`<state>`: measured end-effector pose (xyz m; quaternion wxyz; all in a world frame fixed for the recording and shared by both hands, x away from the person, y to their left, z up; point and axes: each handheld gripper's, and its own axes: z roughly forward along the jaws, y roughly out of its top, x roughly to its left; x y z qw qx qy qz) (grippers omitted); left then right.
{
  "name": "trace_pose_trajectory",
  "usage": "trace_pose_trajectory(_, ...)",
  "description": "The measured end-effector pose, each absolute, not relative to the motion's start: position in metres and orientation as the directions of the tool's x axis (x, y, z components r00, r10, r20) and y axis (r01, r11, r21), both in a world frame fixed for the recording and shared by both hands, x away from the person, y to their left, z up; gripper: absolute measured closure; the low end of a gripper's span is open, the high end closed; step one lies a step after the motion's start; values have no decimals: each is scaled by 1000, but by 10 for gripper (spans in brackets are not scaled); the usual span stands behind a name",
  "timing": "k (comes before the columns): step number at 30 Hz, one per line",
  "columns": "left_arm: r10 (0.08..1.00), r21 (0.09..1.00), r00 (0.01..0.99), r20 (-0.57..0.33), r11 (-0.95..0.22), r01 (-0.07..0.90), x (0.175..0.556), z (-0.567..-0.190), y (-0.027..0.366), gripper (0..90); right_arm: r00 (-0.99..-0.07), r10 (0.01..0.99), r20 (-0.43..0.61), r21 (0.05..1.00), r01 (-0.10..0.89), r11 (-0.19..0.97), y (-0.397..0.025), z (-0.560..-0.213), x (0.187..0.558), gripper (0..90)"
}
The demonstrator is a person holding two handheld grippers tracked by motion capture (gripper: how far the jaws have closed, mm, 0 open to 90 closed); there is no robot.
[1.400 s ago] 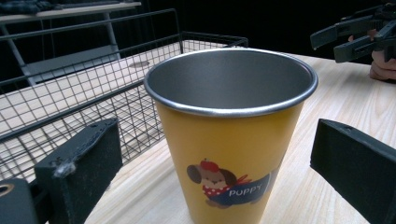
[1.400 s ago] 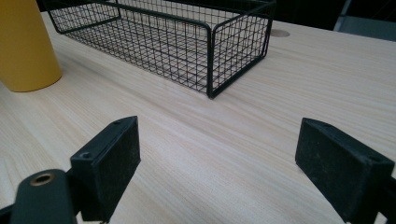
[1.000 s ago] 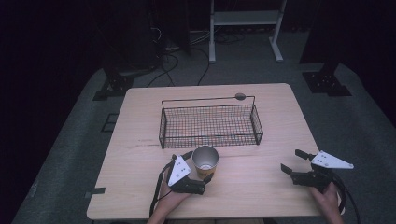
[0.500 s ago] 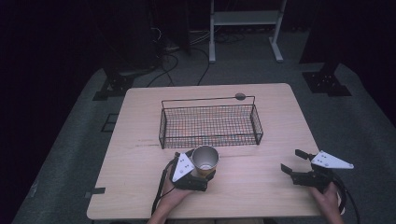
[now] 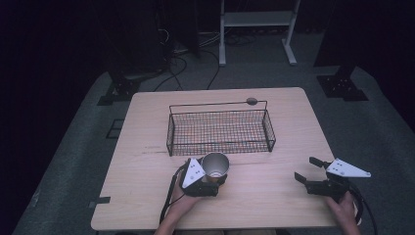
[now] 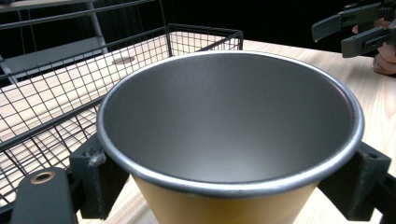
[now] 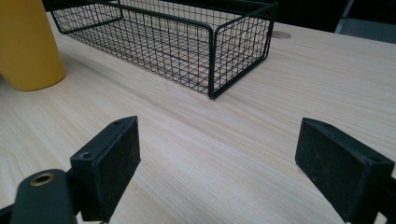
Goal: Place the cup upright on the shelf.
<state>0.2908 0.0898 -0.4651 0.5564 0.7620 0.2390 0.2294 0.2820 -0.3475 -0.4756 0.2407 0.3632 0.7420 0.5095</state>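
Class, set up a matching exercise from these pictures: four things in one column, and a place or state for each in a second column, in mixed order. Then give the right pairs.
Things:
1. cup
2. wire basket
3. right gripper
4. left gripper

Places or states:
A. jaws wide apart, nothing between them, near the table's right edge
B. yellow outside, grey inside, upright with nothing in it
C. jaws against the sides of the cup
D. black mesh, stands at the middle of the table, beyond the cup

Pairs: 1-B, 2-D, 3-A, 4-C
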Motion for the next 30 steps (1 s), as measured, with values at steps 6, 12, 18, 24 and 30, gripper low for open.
trace_pose_trajectory(6, 613, 959, 785, 89, -267, 99, 290, -464, 90, 138, -616, 787, 25, 932, 299, 204, -349, -476, 282, 130)
trace_pose_trajectory(12, 613, 964, 785, 89, -252, 88, 290, -458, 92, 138, -619, 785, 14, 930, 296, 217, -347, -476, 282, 130)
trace_pose_trajectory(18, 612, 965, 786, 89, -247, 83, 292, -452, 94, 139, -619, 785, 15, 931, 295, 215, -348, -476, 282, 130)
trace_pose_trajectory(24, 609, 966, 788, 92, -246, 78, 296, -446, 94, 139, -617, 787, 22, 932, 297, 206, -349, -476, 282, 130)
trace_pose_trajectory(30, 601, 965, 793, 100, -252, 69, 298, -441, 93, 139, -618, 786, 18, 932, 295, 210, -348, -476, 282, 130)
